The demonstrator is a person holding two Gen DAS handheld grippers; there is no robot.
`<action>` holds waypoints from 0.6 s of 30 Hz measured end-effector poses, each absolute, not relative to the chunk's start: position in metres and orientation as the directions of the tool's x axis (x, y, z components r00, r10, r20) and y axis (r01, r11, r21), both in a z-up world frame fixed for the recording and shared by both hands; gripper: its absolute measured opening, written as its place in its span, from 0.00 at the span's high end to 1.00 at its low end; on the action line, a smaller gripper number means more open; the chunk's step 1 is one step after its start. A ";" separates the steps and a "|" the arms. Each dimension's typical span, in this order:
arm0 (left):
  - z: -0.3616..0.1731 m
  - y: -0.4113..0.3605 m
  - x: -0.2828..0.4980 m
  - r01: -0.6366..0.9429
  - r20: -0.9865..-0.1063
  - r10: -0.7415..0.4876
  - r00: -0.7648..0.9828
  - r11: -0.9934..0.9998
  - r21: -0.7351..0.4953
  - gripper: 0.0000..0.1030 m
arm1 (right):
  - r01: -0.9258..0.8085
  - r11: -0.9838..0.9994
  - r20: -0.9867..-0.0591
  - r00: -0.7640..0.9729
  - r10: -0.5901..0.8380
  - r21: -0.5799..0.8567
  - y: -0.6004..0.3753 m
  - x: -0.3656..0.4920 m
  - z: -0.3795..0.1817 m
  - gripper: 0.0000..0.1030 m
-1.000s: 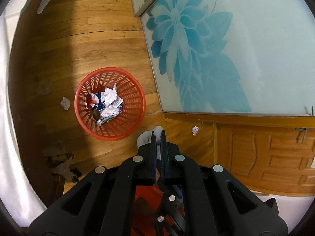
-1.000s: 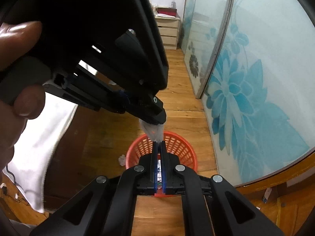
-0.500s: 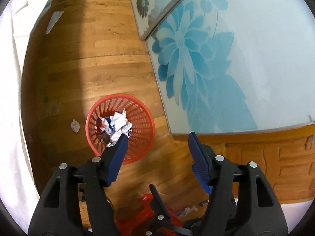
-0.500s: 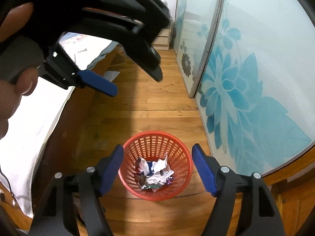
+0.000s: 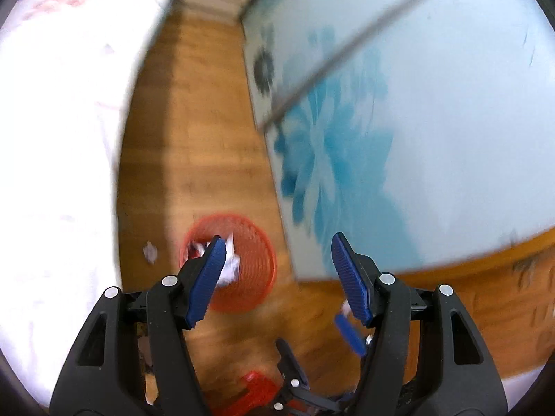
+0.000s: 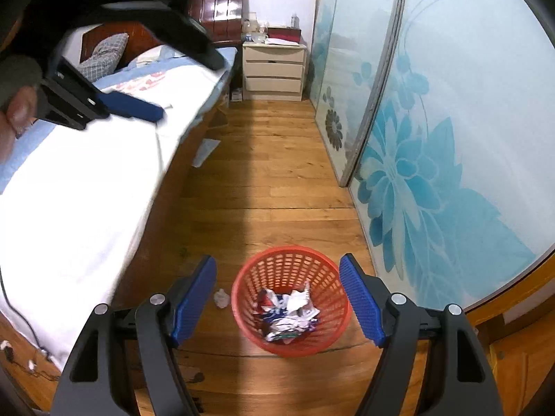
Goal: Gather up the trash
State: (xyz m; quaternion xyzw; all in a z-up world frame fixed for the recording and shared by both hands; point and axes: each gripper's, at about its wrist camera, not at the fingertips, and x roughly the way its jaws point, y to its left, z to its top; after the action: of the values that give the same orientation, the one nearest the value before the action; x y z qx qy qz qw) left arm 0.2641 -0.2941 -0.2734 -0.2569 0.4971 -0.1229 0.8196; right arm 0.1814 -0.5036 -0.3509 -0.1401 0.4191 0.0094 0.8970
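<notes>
Both grippers, left point(image 5: 275, 279) and right point(image 6: 277, 300), hang empty above the basket point(image 6: 290, 306), left jaws opening, right wide; the scrap point(image 6: 221, 298) just beside it risks being overlooked.

— Where's the left camera looking?
— Steeply down past its own tongs at the wooden floor point(image 5: 208, 131), blurred, red basket point(image 5: 256, 253) behind the left pad.
— And the right?
— Same downward tilt, sharper; basket point(image 6: 242, 298) between its pads, well below. Both views share basket, floor and flowered glass door point(image 6: 433, 173).
</notes>
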 end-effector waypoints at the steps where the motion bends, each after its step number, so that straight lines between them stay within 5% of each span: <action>1: -0.254 -0.277 0.257 -0.054 -0.746 -0.431 0.508 0.848 -0.527 0.31 | -0.136 0.961 -0.749 0.655 -0.096 -0.243 -0.495 0.180 -0.341 0.29; 10: -0.127 -0.143 0.175 -0.116 -0.752 -0.173 0.636 0.942 -0.315 0.24 | -0.147 0.980 -0.676 0.737 0.018 -0.134 -0.386 0.159 -0.214 0.22; 18: -0.085 -0.066 0.103 -0.163 -0.803 -0.070 0.592 0.965 -0.204 0.23 | -0.228 0.971 -0.658 0.743 0.122 -0.078 -0.279 0.116 -0.125 0.06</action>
State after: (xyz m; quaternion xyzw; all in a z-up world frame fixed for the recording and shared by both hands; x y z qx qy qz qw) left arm 0.1034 -0.0662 -0.0850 -0.1288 0.4511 0.0264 0.8827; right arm 0.1164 -0.2795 -0.1252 -0.0769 0.3456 0.0940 0.9305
